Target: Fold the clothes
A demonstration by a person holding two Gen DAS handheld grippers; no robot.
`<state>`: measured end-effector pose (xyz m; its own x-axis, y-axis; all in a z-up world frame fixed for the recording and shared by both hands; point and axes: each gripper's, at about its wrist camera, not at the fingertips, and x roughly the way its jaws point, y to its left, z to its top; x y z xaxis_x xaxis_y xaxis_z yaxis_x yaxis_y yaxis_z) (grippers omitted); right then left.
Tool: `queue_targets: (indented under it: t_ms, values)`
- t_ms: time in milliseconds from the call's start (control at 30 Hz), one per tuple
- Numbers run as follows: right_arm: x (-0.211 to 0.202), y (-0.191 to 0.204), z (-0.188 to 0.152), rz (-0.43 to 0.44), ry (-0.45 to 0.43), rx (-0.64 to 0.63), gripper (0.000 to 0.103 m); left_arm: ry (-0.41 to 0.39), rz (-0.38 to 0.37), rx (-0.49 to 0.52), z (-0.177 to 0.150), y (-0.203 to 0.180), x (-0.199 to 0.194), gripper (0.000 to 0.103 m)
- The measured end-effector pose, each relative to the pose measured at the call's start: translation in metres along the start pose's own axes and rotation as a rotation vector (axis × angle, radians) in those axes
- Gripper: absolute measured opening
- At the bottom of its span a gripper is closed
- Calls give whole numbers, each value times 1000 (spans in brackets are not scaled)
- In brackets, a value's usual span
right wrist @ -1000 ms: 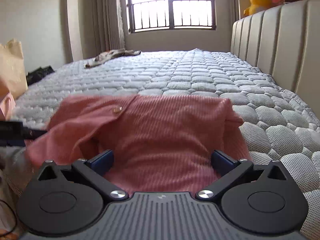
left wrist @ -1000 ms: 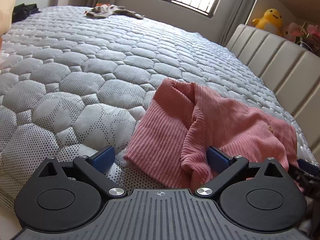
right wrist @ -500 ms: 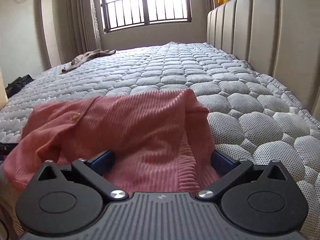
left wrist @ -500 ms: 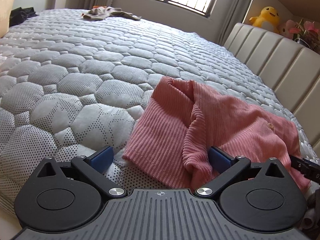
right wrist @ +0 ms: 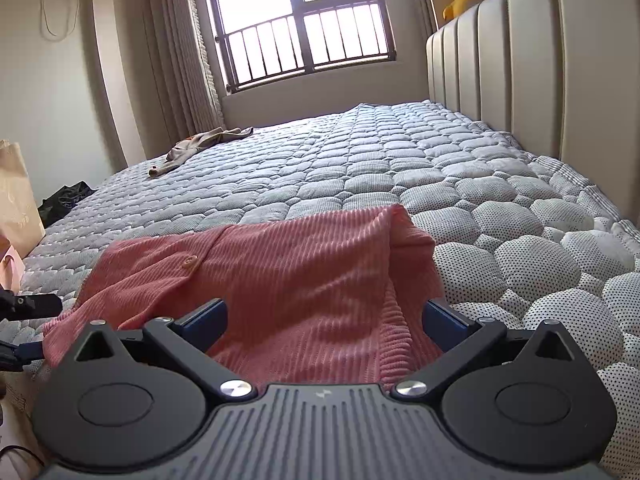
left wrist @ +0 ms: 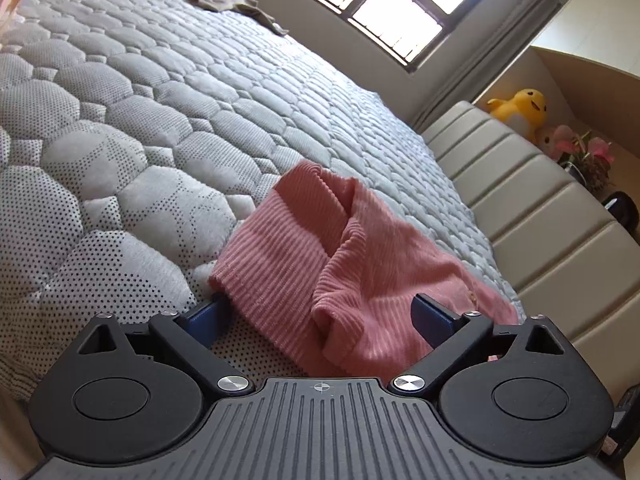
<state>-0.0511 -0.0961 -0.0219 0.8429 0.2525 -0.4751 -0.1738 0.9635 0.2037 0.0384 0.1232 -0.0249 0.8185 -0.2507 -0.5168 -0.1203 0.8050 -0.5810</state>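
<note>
Left wrist view: the left gripper (left wrist: 322, 314) has just been closing its jaws around the pink sweater (left wrist: 320, 276) – still spread, not pinching yet. The right gripper (right wrist: 326, 322) is held spread over the near hem – a two-corner pick-up looks close.

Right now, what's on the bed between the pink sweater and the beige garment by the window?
Nothing: only bare quilted mattress between the pink sweater and the beige garment, clearest in the right wrist view.

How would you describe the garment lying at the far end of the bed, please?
Start from the grey quilted mattress and look towards the barred window. Near the far left corner lies a crumpled beige garment, flat and alone. Unlike the pink ribbed knit cardigan close to the camera, it is pale, smooth and far away.
</note>
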Motion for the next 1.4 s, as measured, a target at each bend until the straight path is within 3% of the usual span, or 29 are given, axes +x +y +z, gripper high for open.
queue_targets:
  t_ms: [33,133,267,367,433,500,567,700,733,800,967,1067,1167,1300,1400]
  values:
    - [0,1,-1,2,0,-1,103,-3,4,11,2,-3,3,49]
    - [-3,0,-1,6,-13,-1,103,-20,15,67,10,-13,18,32]
    - [-15,-4,2,-9,-54,-8,103,-175,16,415,7,-70,14,19]
    - [-27,-14,8,-32,-96,2,103,-242,-105,652,-10,-116,5,17]
    - [-37,-20,14,-45,-129,20,103,-214,-196,800,-32,-143,8,17]
    - [-46,-25,22,-49,-157,33,103,-146,-260,878,-52,-155,18,18]
    - [-52,-26,29,-34,-170,31,103,-63,-316,942,-73,-163,31,29]
    - [-48,-13,40,-8,-166,-45,103,35,-373,983,-92,-161,41,67]
    - [-42,-8,43,3,-155,-70,103,51,-395,994,-94,-160,40,71]
    - [-26,5,51,58,-123,-131,103,82,-433,1004,-95,-159,37,84]
    - [31,50,70,186,21,-315,103,97,-400,969,-90,-149,32,88]
    - [63,69,62,83,101,-422,103,96,-393,905,-74,-137,22,88]
    - [73,56,53,-1,116,-388,103,31,-400,790,-46,-112,-6,94]
    - [46,34,50,19,68,-294,103,-103,-272,595,-11,-71,-26,94]
    - [26,27,47,13,29,-294,103,-192,-127,372,12,-34,-24,94]
